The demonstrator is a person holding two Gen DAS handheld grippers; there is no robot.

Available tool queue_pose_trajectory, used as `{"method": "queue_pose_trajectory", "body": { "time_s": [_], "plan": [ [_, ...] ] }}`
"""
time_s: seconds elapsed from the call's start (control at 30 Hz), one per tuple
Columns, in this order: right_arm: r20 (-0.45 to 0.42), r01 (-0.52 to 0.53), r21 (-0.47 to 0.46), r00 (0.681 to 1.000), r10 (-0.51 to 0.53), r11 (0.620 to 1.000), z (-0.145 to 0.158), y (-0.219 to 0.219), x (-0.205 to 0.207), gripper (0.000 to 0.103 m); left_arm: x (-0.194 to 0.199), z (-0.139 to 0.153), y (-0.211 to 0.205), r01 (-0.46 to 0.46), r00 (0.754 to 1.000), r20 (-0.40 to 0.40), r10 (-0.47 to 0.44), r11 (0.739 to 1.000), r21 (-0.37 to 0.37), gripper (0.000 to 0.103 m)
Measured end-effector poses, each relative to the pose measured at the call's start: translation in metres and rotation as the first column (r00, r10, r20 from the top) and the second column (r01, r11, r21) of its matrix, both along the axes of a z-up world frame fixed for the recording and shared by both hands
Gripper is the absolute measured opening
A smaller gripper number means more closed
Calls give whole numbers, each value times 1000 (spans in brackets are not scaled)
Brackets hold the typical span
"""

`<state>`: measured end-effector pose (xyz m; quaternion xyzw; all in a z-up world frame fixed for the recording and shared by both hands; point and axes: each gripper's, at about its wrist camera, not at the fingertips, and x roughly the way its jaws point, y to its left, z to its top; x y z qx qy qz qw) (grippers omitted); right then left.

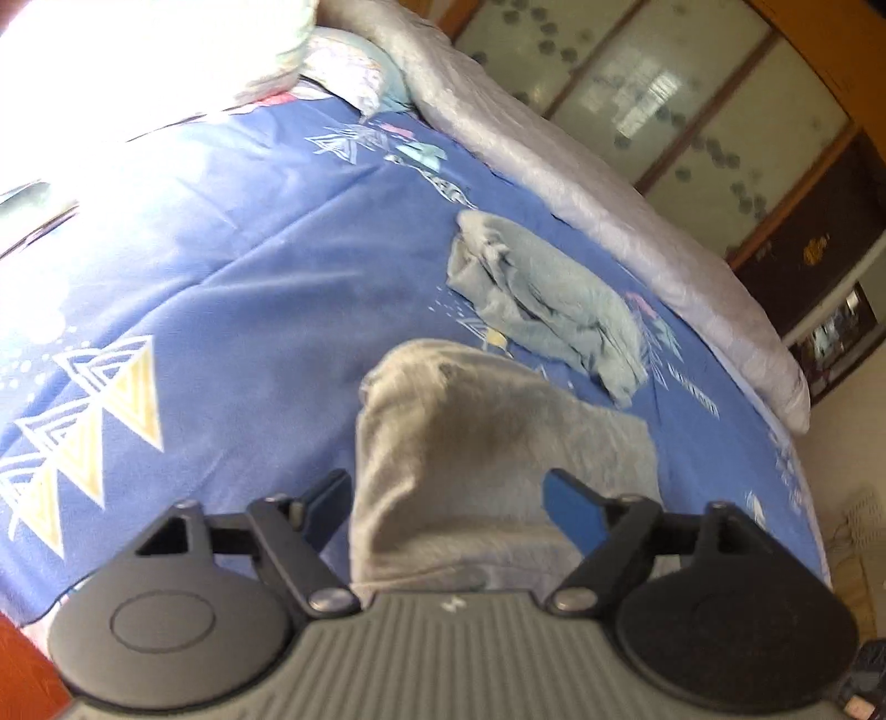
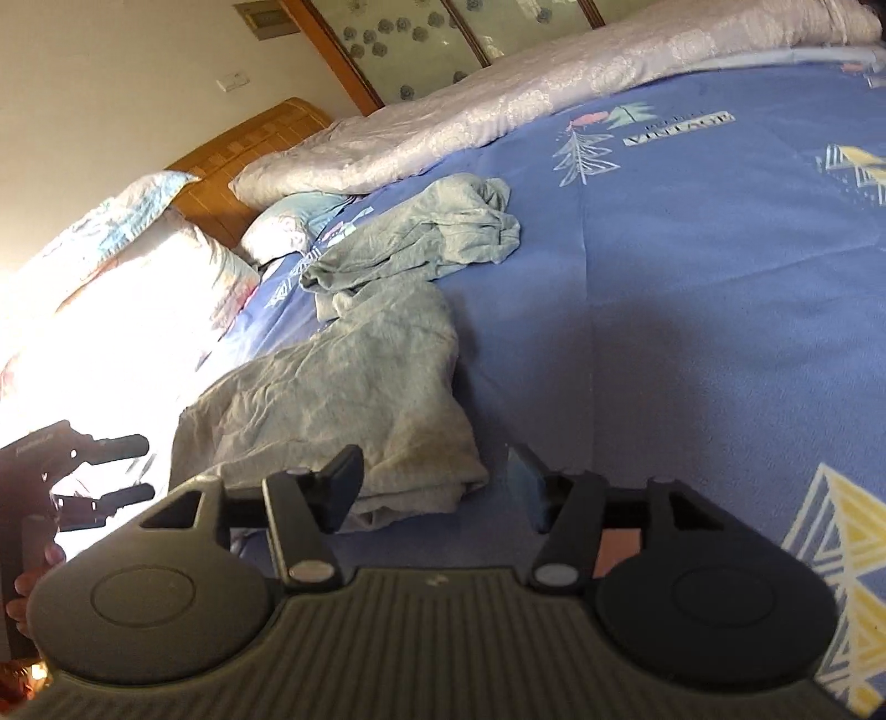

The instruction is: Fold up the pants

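Both hand-held grippers, left [image 1: 443,498] and right [image 2: 437,487], are held tilted downward with jaws spread wide and empty over the grey pants [image 2: 343,382], laid near the bed's [image 2: 692,332] near edge.

You have hard sunlight flooding in from the head of the bed: in the left wrist view the top left corner burns out to pure white over the pillows [image 1: 166,50], and in the right wrist view the left edge washes out the same way. The blue bedsheet [image 2: 692,332] goes from glaring near that end to dim in the middle, where a soft dark shadow lies. The glass doors [image 1: 653,105] carry pale reflections. Both views are smeared by motion blur; the grey pants [image 1: 487,443] look soft. Fisheye bending curves the bed's edges and the room's corners strongly.
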<state>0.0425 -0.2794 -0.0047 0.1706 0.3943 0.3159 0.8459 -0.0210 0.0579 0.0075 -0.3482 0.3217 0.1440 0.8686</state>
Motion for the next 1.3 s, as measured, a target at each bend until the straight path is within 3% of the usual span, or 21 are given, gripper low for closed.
{"method": "queue_pose_trajectory", "body": {
  "time_s": [0.1, 0.23, 0.33, 0.37, 0.4, 0.43, 0.5, 0.63, 0.7, 0.9, 0.97, 1.07, 1.1, 1.13, 1.2, 1.3],
  "plan": [
    [-129, 37, 103, 991, -24, 994, -17, -3, 26, 65, 4, -18, 22, -30, 998, -50, 27, 997, -72, 95],
    [-225, 27, 142, 974, 6, 990, -38, 16, 51, 66, 23, -61, 31, 49, 992, -97, -77, 964, -261, 98],
    [-283, -37, 151, 956, 80, 988, -49, 44, 58, 62, 34, -67, 19, 69, 993, -77, -88, 972, -226, 98],
    [-271, -61, 129, 958, 94, 990, -48, 53, 56, 57, 38, -67, 15, 80, 993, -72, -98, 972, -222, 94],
    [-249, -74, 92, 964, 95, 993, -44, 60, 53, 42, 41, -69, 12, 99, 991, -69, -118, 967, -237, 74],
    [-239, -75, 79, 967, 92, 994, -40, 62, 51, 34, 46, -68, 6, 90, 989, -94, -113, 971, -220, 71],
    [-224, -63, 102, 971, 84, 993, -32, 55, 49, 26, 51, -61, -5, 101, 986, -119, -119, 984, -145, 66],
    [-125, -25, 82, 991, 35, 996, -3, 16, 35, 25, 59, -46, -28, 181, 979, -61, -194, 968, -173, 46],
    [-75, 27, 64, 997, -22, 998, 10, -17, 24, 25, 67, -41, -53, 250, 965, -28, -259, 951, -184, 42],
    [20, 172, 3, 985, -172, 985, 38, -129, -17, 25, 94, -50, -152, 465, 881, 7, -474, 861, -208, 41],
    [-4, 208, -37, 978, -208, 977, 30, -153, -28, 25, 102, -58, -176, 495, 861, -11, -509, 843, -212, 42],
    [-114, 235, -99, 963, -246, 967, -8, -167, -37, 30, 105, -63, -199, 507, 850, -80, -521, 850, -142, 61],
    [-129, 246, -106, 957, -259, 963, -19, -164, -39, 38, 103, -62, -200, 502, 850, -105, -516, 854, -135, 74],
    [-118, 262, -94, 955, -272, 960, -22, -166, -42, 46, 102, -60, -198, 500, 848, -119, -516, 855, -138, 74],
    [-103, 262, -76, 957, -269, 962, -17, -170, -42, 48, 96, -49, -185, 476, 863, -119, -492, 869, -139, 73],
    [-31, 297, -37, 954, -298, 954, 4, -181, -38, 48, 96, -24, -156, 436, 894, -45, -447, 887, -150, 75]
  ]
}}
